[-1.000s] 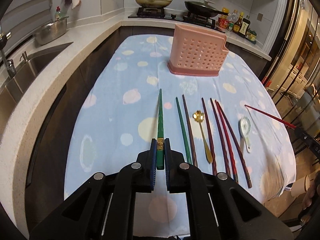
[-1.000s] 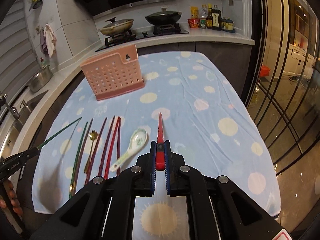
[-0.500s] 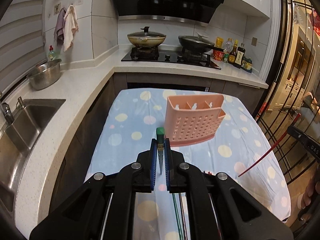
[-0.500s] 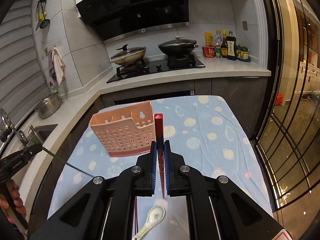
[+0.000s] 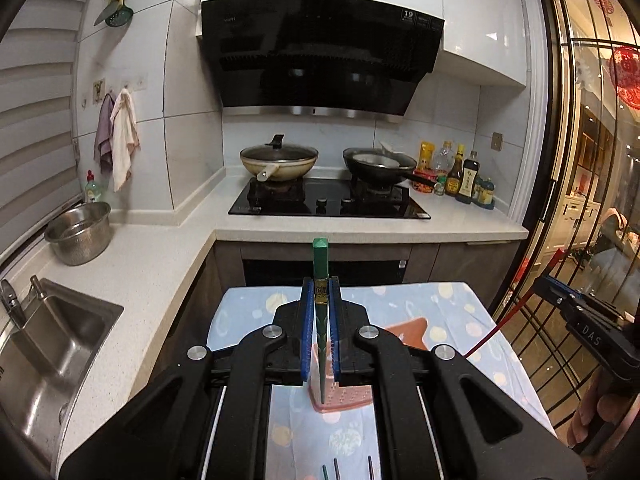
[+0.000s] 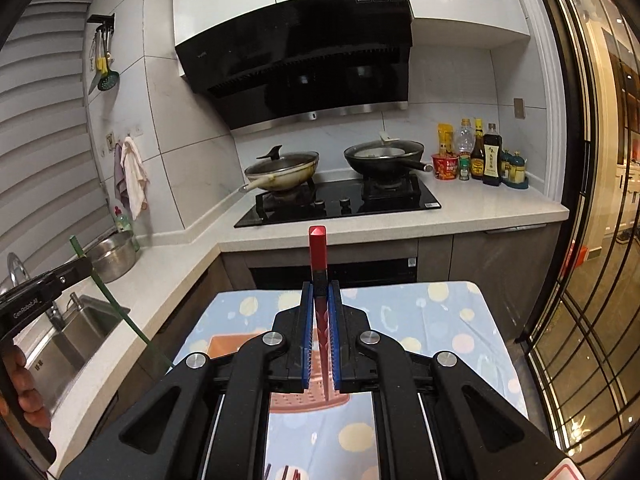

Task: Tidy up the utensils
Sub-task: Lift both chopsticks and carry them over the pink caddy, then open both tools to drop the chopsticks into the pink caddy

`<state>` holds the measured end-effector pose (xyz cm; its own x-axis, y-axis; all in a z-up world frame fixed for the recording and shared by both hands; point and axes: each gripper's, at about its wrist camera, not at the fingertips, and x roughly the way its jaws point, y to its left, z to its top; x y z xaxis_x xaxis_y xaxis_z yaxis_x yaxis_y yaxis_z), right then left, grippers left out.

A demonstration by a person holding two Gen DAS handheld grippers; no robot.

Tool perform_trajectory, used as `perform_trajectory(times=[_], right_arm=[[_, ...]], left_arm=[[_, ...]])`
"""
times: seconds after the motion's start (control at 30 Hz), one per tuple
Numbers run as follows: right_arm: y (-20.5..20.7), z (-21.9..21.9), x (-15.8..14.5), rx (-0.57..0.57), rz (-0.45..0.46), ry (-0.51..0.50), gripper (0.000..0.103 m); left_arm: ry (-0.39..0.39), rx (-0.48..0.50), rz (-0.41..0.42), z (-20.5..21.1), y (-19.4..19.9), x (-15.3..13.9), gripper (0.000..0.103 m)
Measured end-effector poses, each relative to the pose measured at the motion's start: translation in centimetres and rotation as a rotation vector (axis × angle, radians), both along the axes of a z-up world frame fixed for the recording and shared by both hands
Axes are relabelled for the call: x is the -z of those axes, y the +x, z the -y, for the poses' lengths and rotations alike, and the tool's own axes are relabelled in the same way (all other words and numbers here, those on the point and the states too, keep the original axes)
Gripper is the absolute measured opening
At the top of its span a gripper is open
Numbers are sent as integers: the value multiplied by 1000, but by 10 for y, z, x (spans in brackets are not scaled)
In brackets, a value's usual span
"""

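Note:
My left gripper [image 5: 320,292] is shut on a green chopstick [image 5: 320,260], held nearly upright with its thin tip down over the pink utensil holder [image 5: 404,330], which is mostly hidden behind the gripper. My right gripper [image 6: 320,296] is shut on a red chopstick [image 6: 318,252], also upright, tip down above the pink holder [image 6: 228,346]. The right gripper with its red chopstick [image 5: 516,308] shows at the right of the left wrist view. The left gripper with its green chopstick [image 6: 108,296] shows at the left of the right wrist view. Tips of other chopsticks [image 5: 336,472] lie on the cloth below.
The table wears a blue spotted cloth [image 5: 452,304]. Behind it runs a white counter with a hob [image 5: 328,202], two pans, sauce bottles [image 5: 464,180], a steel bowl [image 5: 80,232] and a sink [image 5: 48,340]. A glass door with black bars [image 6: 580,320] stands at the right.
Both grippers have lifted and tilted up, turning their chopsticks from lying forward to nearly upright. The pink holder has dropped from mid-frame to below the jaws.

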<state>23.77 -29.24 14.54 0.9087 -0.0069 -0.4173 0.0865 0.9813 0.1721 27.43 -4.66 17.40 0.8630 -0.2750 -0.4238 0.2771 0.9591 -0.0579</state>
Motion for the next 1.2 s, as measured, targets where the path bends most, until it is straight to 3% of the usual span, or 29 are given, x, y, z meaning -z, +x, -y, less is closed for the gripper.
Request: perform_trajectory(times=[0.13,0.27,0.53,0.77,0.8,0.83,0.87,0.9,1.2], right_arm=[[23,4,-11,4,35,26,7],[47,11,-7,2,33,73,7],[85,21,37,0,-72,134,7],[95,20,70,-2,-136,123,10],[94,21,72,16,-136,117,20],[92,21,74,39,-136,107,30],[88,22,73,58,-123,101,52],[84,22,73,69,-104,101,61],[46,25,53,79,-51,90,61]], left_arm=[[-45,21,10,6,21,-10,7],[-37,19,10,17,38,-5,7],[-4,-6,-69,24,64,34,7],[18,-31,-140,24,78,67,9],[24,-46,-146,24,78,70,14],[30,-63,-151,24,78,72,38],[34,-80,-146,23,77,74,60],[39,-96,-131,22,74,74,64],[47,-109,-138,13,55,69,68]])
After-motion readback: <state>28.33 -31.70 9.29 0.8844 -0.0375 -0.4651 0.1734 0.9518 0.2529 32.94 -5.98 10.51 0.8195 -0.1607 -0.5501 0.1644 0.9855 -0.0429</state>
